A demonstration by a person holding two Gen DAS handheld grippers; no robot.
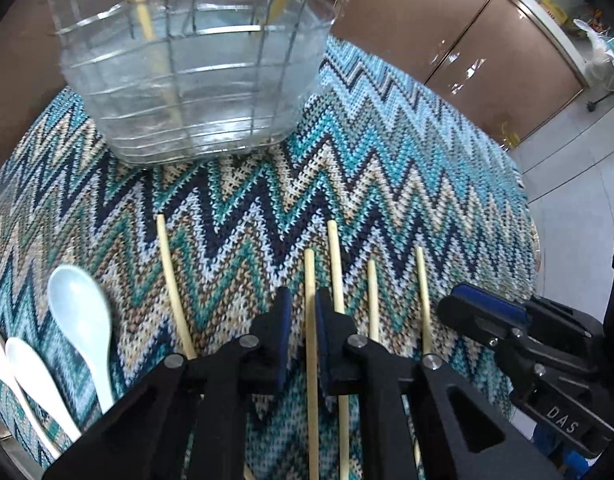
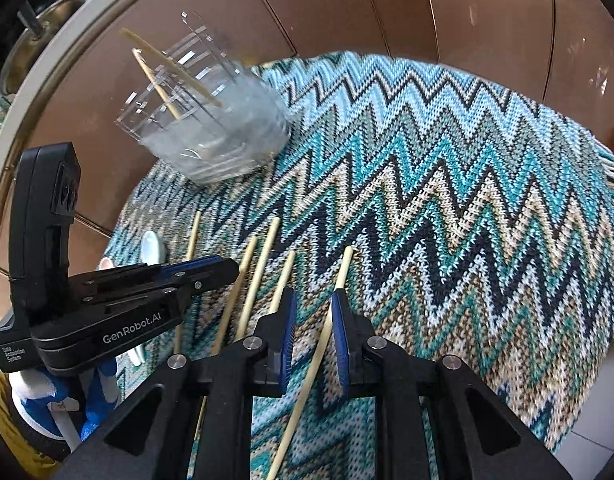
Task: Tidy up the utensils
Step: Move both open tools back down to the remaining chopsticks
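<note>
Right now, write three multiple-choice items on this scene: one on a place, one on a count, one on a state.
1. Where is the clear holder?
A. at the far end of the zigzag mat
B. on the floor
C. on top of the spoons

2. How many chopsticks stand in the holder?
A. none
B. two
C. five

3. How are the left gripper's jaws?
A. spread wide over a spoon
C. nearly closed around one chopstick
B. shut on nothing

Answers: 1 A, it stands on the mat beyond the loose chopsticks; 2 B, the right wrist view shows two sticks leaning inside; 3 C, one stick runs between the pads.
</note>
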